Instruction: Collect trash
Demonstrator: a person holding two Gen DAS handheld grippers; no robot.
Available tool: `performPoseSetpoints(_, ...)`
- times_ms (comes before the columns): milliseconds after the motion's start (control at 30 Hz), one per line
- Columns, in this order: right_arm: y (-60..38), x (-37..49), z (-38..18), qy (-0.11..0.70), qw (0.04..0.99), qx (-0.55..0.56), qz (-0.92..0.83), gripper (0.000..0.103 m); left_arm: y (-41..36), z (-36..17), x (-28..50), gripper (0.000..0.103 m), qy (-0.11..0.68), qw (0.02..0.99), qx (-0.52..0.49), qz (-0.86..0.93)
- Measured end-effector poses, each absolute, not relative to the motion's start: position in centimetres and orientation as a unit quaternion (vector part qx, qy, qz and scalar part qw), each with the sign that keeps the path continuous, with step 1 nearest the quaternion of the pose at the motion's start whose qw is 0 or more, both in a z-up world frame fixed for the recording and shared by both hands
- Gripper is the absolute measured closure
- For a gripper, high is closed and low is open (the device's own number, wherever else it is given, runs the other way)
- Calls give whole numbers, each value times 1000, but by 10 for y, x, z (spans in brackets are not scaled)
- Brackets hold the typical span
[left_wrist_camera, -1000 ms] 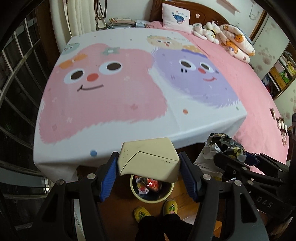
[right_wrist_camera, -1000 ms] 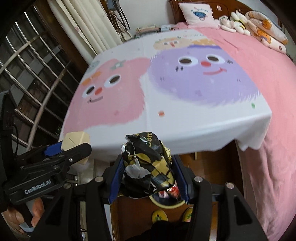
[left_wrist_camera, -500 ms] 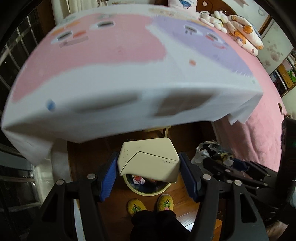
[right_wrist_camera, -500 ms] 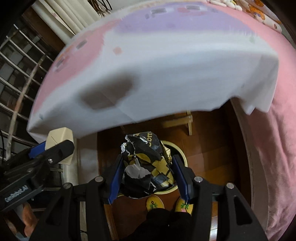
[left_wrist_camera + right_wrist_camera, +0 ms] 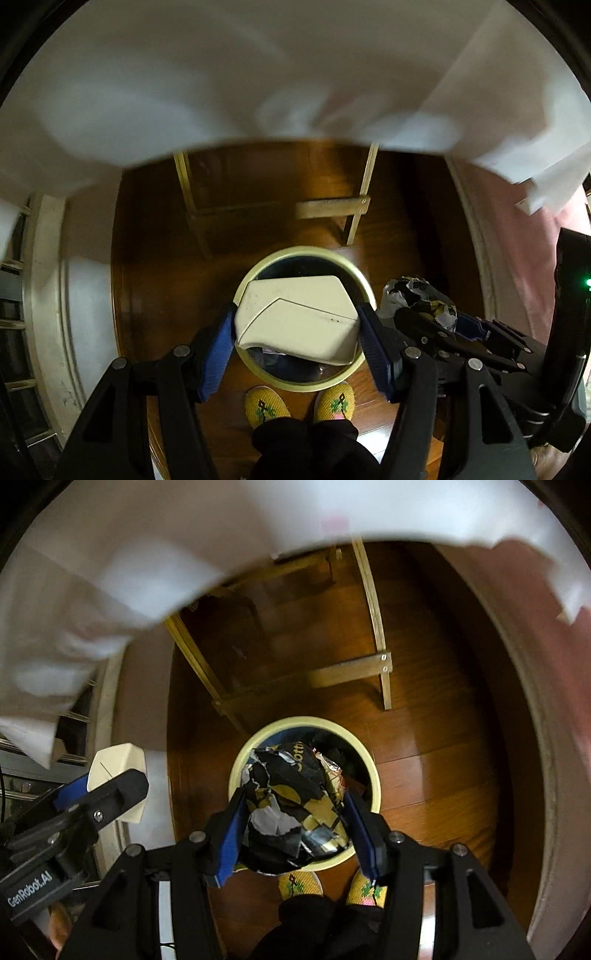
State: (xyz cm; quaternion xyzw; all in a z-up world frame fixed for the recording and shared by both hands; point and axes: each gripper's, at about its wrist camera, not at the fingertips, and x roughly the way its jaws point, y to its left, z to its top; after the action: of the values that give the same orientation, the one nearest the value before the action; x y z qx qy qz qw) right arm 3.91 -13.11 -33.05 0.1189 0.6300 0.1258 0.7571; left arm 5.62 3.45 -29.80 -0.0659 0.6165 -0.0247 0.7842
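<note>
While both loads hang over the bin [image 5: 364, 284], we hold the cream box [image 5: 299, 317] in left fingers [image 5: 218, 339], the crumpled wrapper [image 5: 295, 805] in right fingers [image 5: 231, 830]; drop is straight down.

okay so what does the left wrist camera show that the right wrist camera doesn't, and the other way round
Only the left wrist view shows the cream carton face-on, clamped between the left gripper's blue pads.

Only the right wrist view shows the crumpled black-and-gold wrapper filling the right gripper, and wrappers already inside the bin.

Both show the yellow-rimmed bin on the wooden floor under the held trash, the person's yellow slippers, the wooden frame and the hanging white cloth.
</note>
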Motion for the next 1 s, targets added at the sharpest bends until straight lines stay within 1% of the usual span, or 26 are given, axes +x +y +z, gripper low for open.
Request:
performPoseSetpoints(67,-129,41,-345,634,754,121,126,49,36,-314,57,39,623,779,-65,-25)
performPoseSetpoints(100,-128,42,-350,635,752,123,126,48,37,-322,58,37,627,776,-64,-24)
performPoseSetpoints(133,-127,43,-357,638,749,128,126,48,38,-326,58,29,629,775,-64,-23)
performPoseSetpoints(167,-128,45,-360,640,746,131,126,47,39,-330,59,24,629,774,-67,-23)
performPoseSetpoints(233,-126,46,-369,646,741,136,123,46,41,-336,60,11,628,775,-72,-22)
performPoseSetpoints(300,-127,46,-373,648,742,130,117,45,46,-342,60,6,629,774,-70,-16)
performPoseSetpoints(367,-126,47,-373,647,743,125,115,40,49,-344,58,6,631,773,-68,-13)
performPoseSetpoints(433,-125,47,-374,645,746,120,112,39,54,-343,57,6,629,774,-65,-11)
performPoseSetpoints(667,-121,47,-367,635,757,106,115,39,58,-330,56,6,619,783,-60,0)
performPoseSetpoints(1000,-120,44,-344,618,771,100,116,39,60,-293,54,6,591,806,-45,15)
